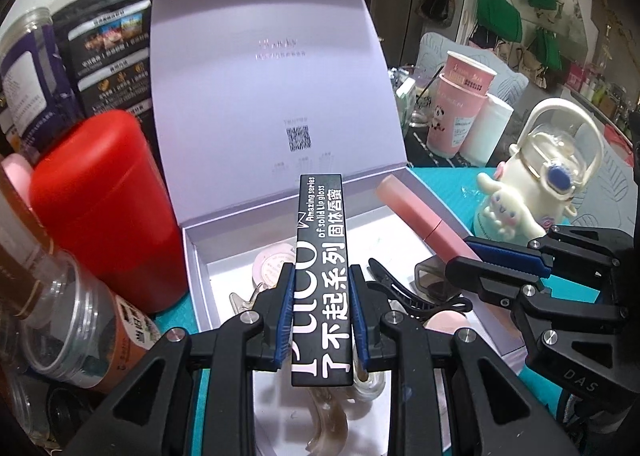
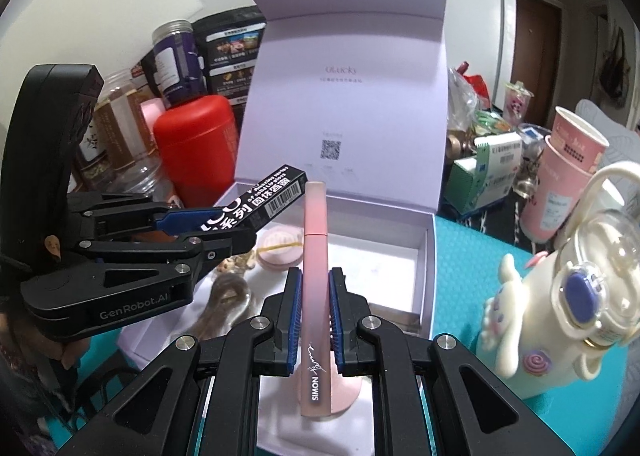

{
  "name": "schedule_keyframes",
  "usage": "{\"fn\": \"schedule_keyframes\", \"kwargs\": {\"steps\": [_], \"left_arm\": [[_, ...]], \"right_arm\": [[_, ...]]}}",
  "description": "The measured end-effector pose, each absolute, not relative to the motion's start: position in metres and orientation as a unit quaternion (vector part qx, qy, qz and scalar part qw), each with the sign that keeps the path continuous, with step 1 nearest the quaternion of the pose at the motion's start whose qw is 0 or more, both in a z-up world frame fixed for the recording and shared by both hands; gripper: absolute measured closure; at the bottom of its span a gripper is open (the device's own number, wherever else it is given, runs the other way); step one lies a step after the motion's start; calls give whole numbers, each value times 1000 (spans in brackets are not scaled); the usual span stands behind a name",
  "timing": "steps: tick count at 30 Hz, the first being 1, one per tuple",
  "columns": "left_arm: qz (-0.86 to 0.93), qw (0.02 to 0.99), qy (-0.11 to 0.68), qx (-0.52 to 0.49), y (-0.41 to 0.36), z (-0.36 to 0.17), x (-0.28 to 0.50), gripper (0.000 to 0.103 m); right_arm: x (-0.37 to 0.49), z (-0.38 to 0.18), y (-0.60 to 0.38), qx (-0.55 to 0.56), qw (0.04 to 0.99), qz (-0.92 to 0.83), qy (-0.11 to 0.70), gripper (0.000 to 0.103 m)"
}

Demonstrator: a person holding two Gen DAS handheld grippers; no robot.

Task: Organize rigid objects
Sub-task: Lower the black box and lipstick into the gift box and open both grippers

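So both claws are busy here: the left claw (image 1: 320, 316) is clenched on a long black lip gloss box (image 1: 323, 280) with white lettering, blue pads pressing its two long sides, and the box sticks out past the fingertips toward the far side. The right claw (image 2: 314, 320) is grasping a slim pink lipstick tube (image 2: 315, 296) the same way, tube pointing away from the camera. Both things hang over the open lavender gift box (image 1: 192, 276), whose lid (image 1: 264, 76) stands up at the far end with a QR code printed inside. In the left wrist view the pink tube shows up on the right, held above the box's right edge; in the right wrist view the black box is on the left, tilted up, barcode side showing. Down in the gift box there's already a round pink compact (image 1: 269, 265), a black hair clip (image 1: 404, 292), a brownish claw clip near the front and a pink puff. Left of the box sits a red canister (image 1: 104, 208) plus some jars, and on the right of the teal desk (image 2: 460, 240) there's a cream bottle with a bunny figure (image 2: 560, 304) and stacked pink paper cups (image 1: 460, 108) further back
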State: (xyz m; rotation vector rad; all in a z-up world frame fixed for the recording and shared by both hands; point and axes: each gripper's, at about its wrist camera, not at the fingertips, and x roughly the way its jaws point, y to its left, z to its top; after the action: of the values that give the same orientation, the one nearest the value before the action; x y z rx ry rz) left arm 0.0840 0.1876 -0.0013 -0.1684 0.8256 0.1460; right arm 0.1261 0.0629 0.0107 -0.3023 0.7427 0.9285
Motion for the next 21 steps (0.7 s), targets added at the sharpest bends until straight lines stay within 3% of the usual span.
{"fn": "schedule_keyframes", "kwargs": {"steps": [21], "left_arm": [[55,878,469,-76,182,-33,136,78]], "right_arm": [[160,-21,67,-146,817,391,397,90]]}}
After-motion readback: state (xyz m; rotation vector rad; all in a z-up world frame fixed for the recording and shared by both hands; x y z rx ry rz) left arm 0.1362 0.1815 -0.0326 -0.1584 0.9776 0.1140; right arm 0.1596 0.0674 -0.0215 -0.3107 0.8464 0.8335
